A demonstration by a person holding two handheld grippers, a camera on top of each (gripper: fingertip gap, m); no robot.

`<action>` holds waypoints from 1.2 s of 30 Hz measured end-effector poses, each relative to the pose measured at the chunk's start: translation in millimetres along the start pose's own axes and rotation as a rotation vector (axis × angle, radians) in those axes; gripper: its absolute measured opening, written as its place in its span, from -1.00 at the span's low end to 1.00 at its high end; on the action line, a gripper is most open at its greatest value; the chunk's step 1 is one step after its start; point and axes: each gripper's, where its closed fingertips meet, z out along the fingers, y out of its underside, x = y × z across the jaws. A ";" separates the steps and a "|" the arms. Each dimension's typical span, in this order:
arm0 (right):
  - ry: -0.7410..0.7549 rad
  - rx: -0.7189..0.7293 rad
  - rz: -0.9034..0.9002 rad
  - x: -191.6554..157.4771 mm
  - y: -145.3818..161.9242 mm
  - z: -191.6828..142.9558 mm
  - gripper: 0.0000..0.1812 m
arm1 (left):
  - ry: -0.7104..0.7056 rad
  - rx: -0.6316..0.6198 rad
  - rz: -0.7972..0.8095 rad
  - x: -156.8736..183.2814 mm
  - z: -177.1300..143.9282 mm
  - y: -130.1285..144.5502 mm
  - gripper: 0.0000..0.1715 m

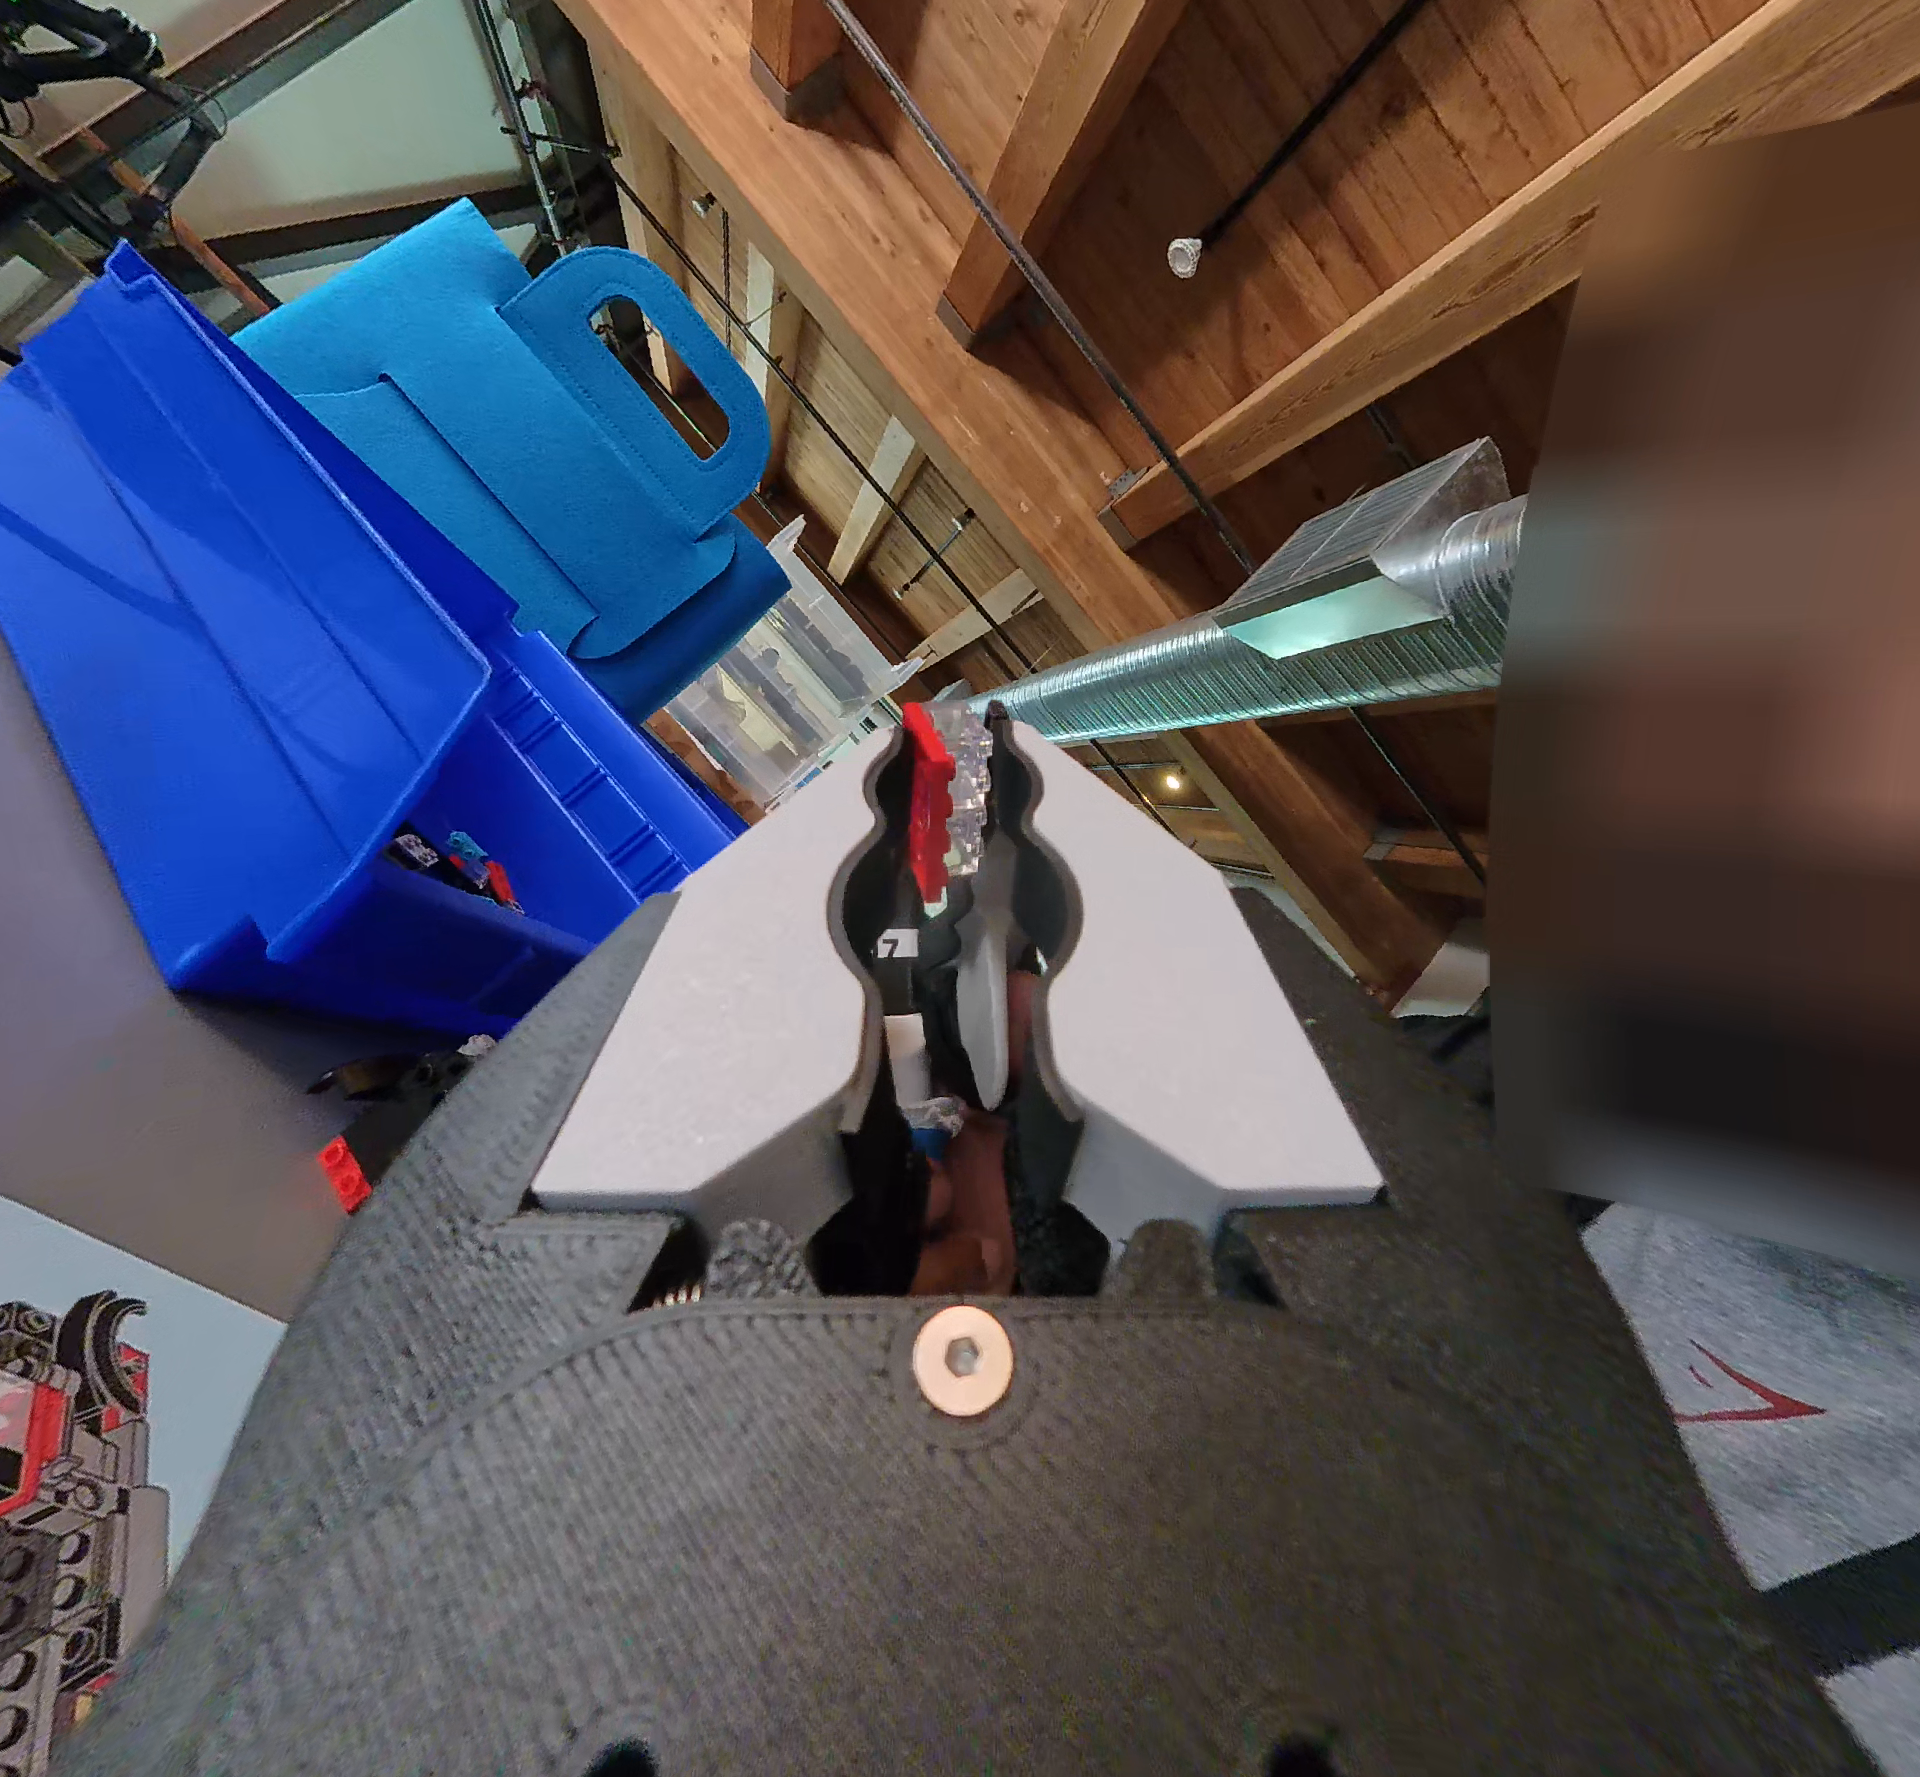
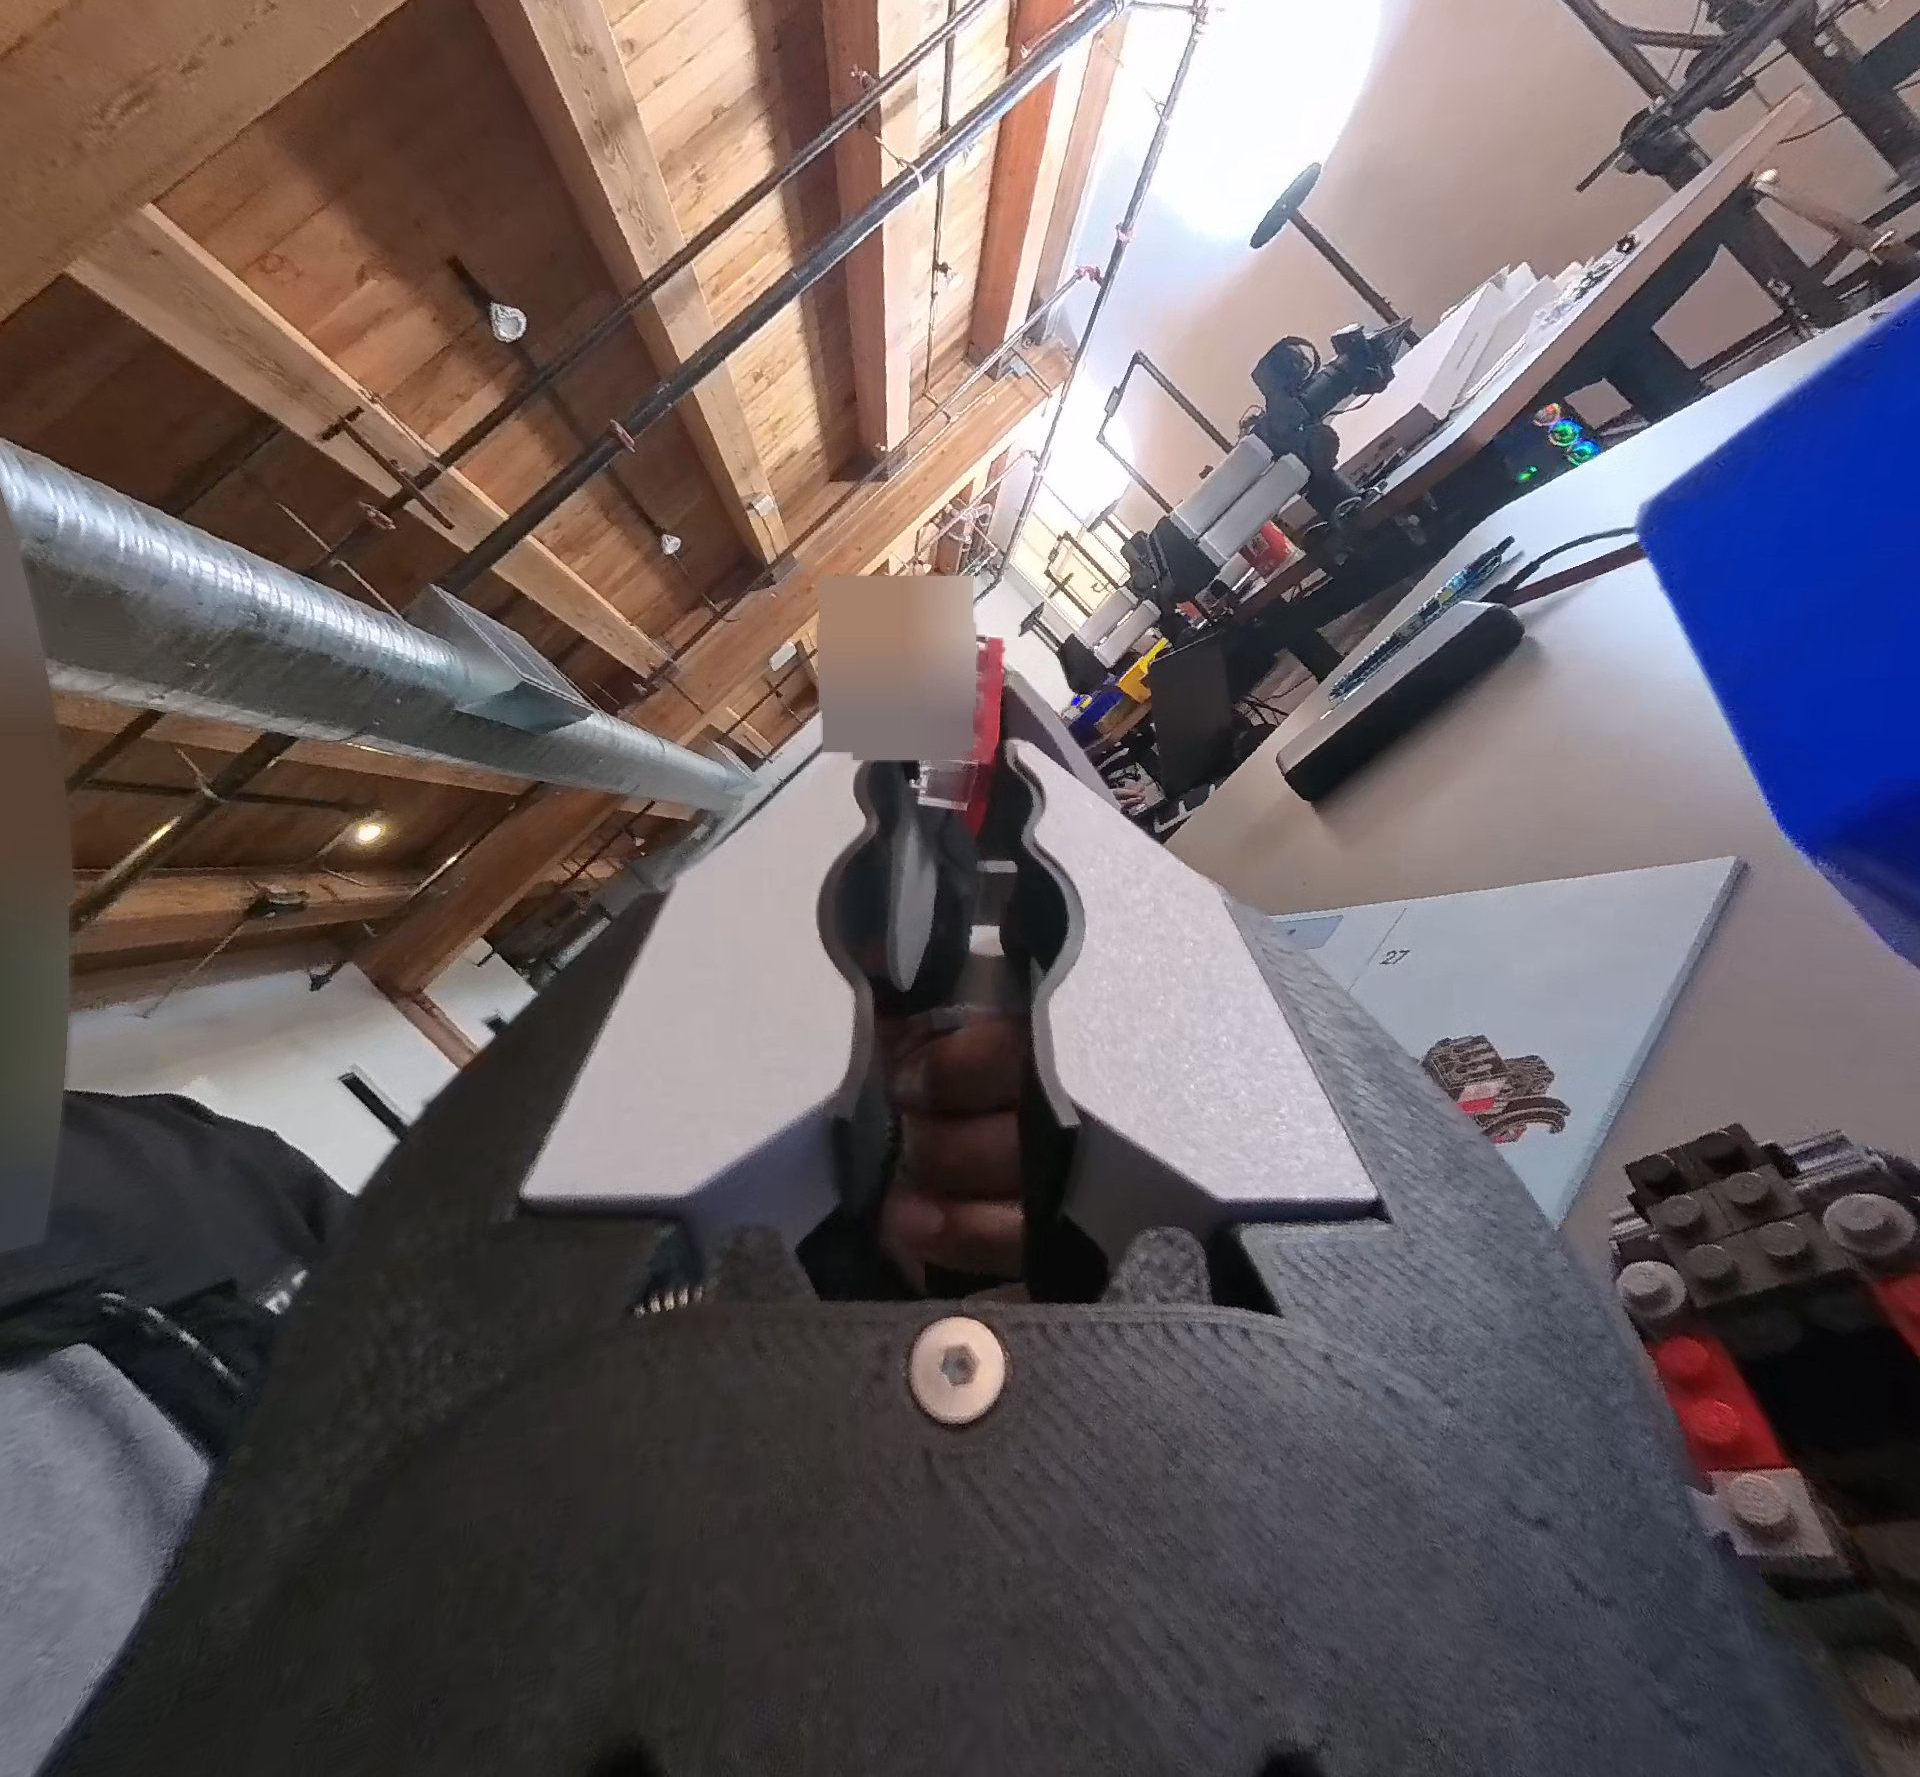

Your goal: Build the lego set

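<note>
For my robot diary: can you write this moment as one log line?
left gripper: shut on red plate and clear piece | right gripper: same pieces | both raised

Wooden beam ceiling [image 1: 1195, 169], silver duct [image 2: 260, 647], white walls [image 2: 1403, 117], cluttered desks [image 2: 1621, 273]

Red plate [image 1: 928, 808] against clear studded piece [image 1: 968, 797] at frame centre; deep blue bin [image 1: 260, 647] and lighter blue felt bag [image 1: 520, 418] at left; black, red and grey model [image 2: 1766, 1332] at lower right; pale blue booklet [image 2: 1538, 1000] with red-and-grey printed picture; grey fingers [image 1: 727, 1021] on black gripper [image 1: 951, 792].
</note>
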 end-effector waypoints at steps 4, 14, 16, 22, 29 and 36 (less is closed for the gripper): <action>-0.007 0.007 0.033 0.1 -0.6 -0.3 -0.80 | -0.008 0.003 0.026 -0.1 0.1 0.1 -0.83; -0.053 0.012 0.000 -8.1 -2.0 -1.3 -0.79 | 0.011 -0.043 0.096 8.9 2.6 2.3 -0.83; -0.050 -0.002 -0.039 -8.8 -1.2 -1.0 -0.79 | 0.007 -0.071 0.100 9.6 1.9 2.3 -0.82; -0.013 -0.046 -0.181 -8.5 -0.1 -0.1 -0.80 | 0.031 -0.121 0.118 19.2 -1.8 -3.8 -0.60; 0.027 -0.132 -0.501 -17.2 6.8 2.8 -0.79 | 0.031 -0.185 0.153 23.5 -2.1 0.7 -0.57; 0.032 -0.153 -0.643 -24.2 9.0 3.2 -0.79 | 0.067 -0.225 0.155 27.9 -0.3 9.8 -0.65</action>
